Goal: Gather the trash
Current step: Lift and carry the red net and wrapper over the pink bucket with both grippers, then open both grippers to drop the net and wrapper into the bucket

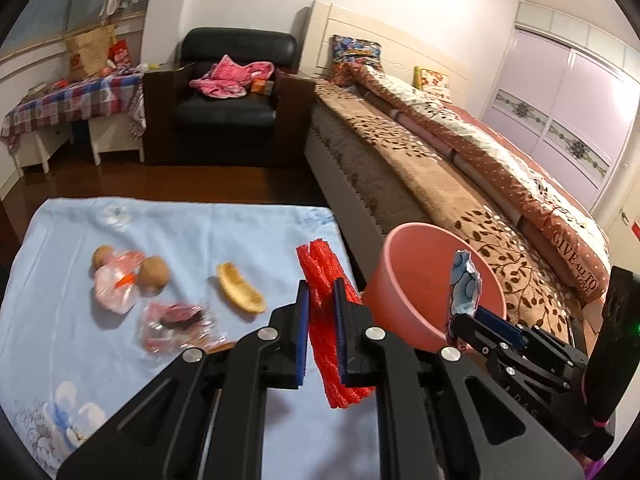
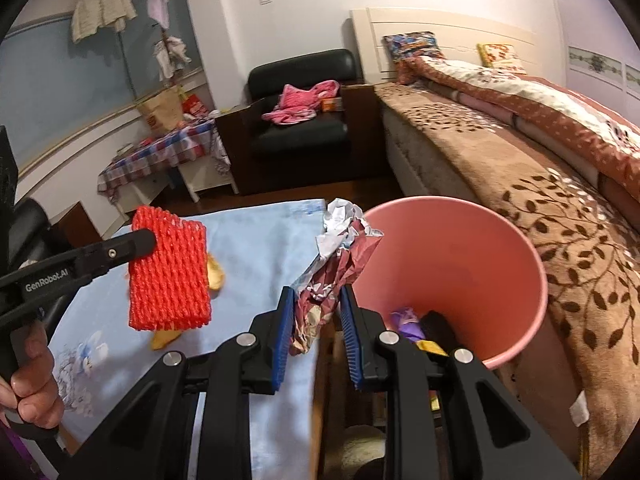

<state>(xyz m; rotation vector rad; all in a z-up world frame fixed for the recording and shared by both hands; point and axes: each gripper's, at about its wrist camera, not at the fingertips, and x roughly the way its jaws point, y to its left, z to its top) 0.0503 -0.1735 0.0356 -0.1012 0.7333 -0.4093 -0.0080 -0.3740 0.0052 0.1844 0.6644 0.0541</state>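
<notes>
A black armchair (image 1: pixel 228 92) is being occupied by a pink garment (image 1: pixel 228 78). A side table is being covered by a checked cloth (image 1: pixel 68 106), and the bed (image 2: pixel 520 152) by a leaf-patterned blanket (image 1: pixel 432 184).

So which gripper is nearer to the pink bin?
Right. The right gripper, holding a crumpled wrapper, is at the pink bin rim; the left gripper holds red foam net over the table.

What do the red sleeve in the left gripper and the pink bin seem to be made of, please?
Red sleeve: probably soft foam netting, matte, judging by its open mesh weave. Pink bin: likely moulded plastic, with smooth, faintly glossy walls and an even rim.
</notes>
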